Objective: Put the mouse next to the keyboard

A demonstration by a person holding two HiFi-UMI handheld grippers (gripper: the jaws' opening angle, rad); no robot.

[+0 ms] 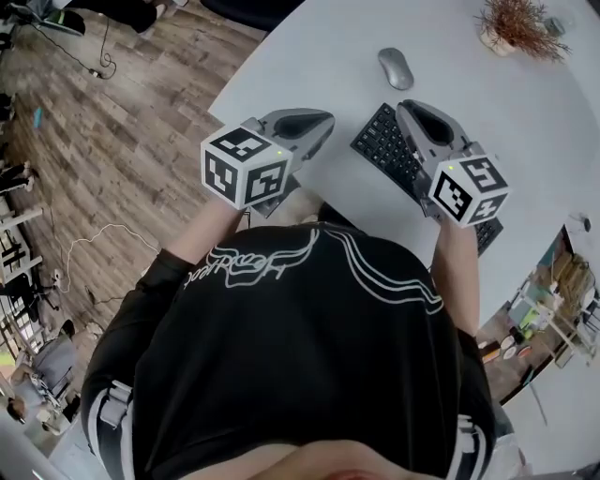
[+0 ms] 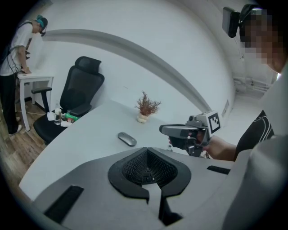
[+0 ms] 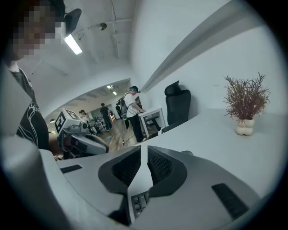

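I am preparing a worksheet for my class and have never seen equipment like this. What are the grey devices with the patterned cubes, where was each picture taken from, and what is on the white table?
There is no robot here. A person holds a hand-worked two-jaw gripper in each hand, and the marker cubes are part of the grippers. The head view comes from a camera on the person's head, looking steeply down at the left gripper and the right gripper over a white table. The other two pictures come from wide-angle cameras riding on each gripper, looking along its jaws. On the table are a grey mouse, a black keyboard and a small potted dried plant. The mouse lies apart from the keyboard, farther from the person. Both grippers have their jaws together and hold nothing.
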